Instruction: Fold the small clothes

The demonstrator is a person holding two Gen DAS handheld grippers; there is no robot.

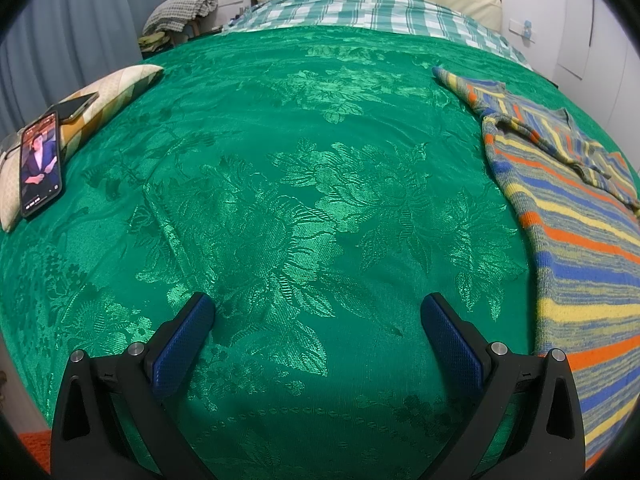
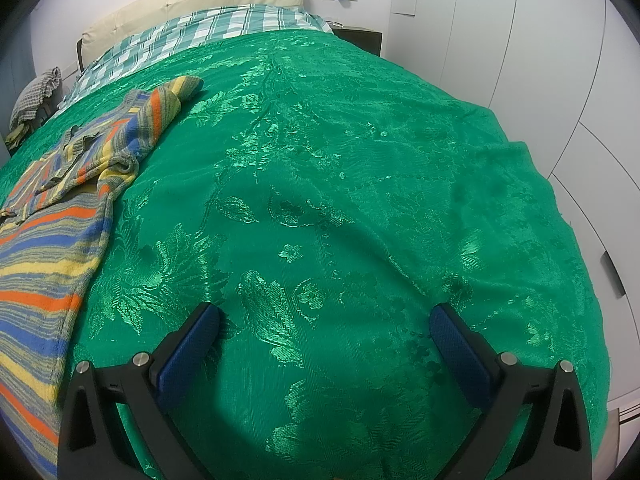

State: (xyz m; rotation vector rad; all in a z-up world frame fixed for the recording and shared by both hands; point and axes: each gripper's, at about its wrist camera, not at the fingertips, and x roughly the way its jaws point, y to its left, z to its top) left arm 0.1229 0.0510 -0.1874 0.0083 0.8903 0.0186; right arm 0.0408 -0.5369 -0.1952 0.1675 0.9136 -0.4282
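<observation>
Currently the striped knit garment (image 1: 568, 216) is seen spread on the green bedspread (image 1: 280, 184), off to the right of the left hand-held gripper (image 1: 318, 320) and to the left of the right hand-held gripper (image 2: 324, 328). Both are held with fingers spread wide, nothing gripped, above bare bedspread and apart from the garment.

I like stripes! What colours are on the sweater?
The sweater has blue, yellow, orange and grey stripes, clearest in the left wrist view.

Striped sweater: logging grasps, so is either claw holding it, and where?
Nothing held: left claw and right claw hang open, clear of the striped sweater.
</observation>
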